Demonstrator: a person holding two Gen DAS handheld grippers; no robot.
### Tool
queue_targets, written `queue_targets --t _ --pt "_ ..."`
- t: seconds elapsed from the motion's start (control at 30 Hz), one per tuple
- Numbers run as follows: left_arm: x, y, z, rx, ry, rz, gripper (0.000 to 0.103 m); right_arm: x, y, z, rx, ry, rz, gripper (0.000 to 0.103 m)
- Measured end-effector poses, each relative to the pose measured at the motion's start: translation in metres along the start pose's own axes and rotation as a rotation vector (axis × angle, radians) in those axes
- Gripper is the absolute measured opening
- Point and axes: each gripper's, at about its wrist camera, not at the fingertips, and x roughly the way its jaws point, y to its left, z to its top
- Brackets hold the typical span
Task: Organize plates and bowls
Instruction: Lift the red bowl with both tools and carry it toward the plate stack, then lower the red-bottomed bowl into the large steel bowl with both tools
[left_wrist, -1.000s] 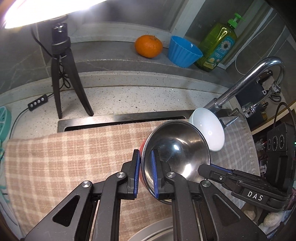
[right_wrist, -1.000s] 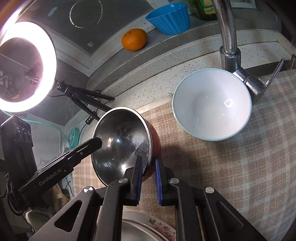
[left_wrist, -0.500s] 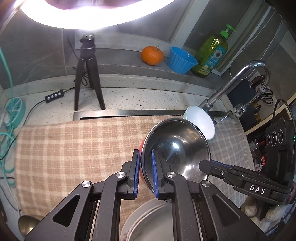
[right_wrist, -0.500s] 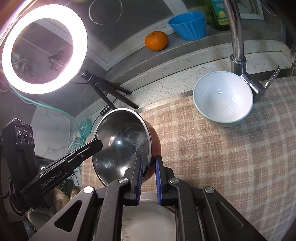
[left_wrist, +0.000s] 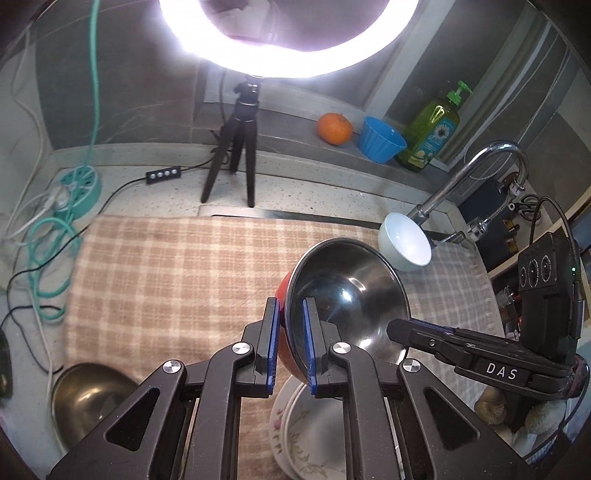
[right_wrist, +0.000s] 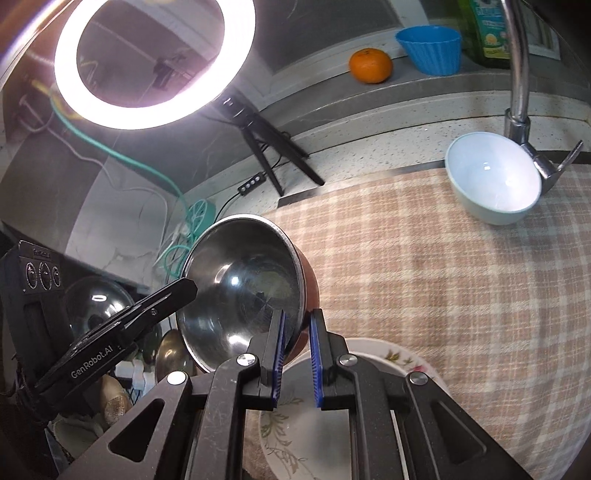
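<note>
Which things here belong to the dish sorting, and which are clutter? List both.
Job: steel bowl with red outside, clamped by left gripper and right gripper; white bowl; floral plates.

Clutter: orange, blue cup, soap bottle, ring light.

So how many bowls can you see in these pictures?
4, perhaps more hidden. A red steel bowl is gripped by the left gripper and right gripper; a white bowl by the faucet; a blue bowl on the ledge; a metal bowl beside the cloth.
</note>
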Motion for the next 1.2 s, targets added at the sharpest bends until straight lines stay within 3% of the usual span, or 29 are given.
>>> queue_targets --t 0.7,1.2 --pt "-0.069 0.084 -0.068 -0.206 -0.066 0.078 0.011 0.045 0.096 -0.034 -0.207 0.121 0.05 0.012" --pt "-0.087 0.131 -0.104 -0.307 -0.063 0.153 0.011 0.094 0.149 -0.056 -0.365 0.216 0.036 0.012"
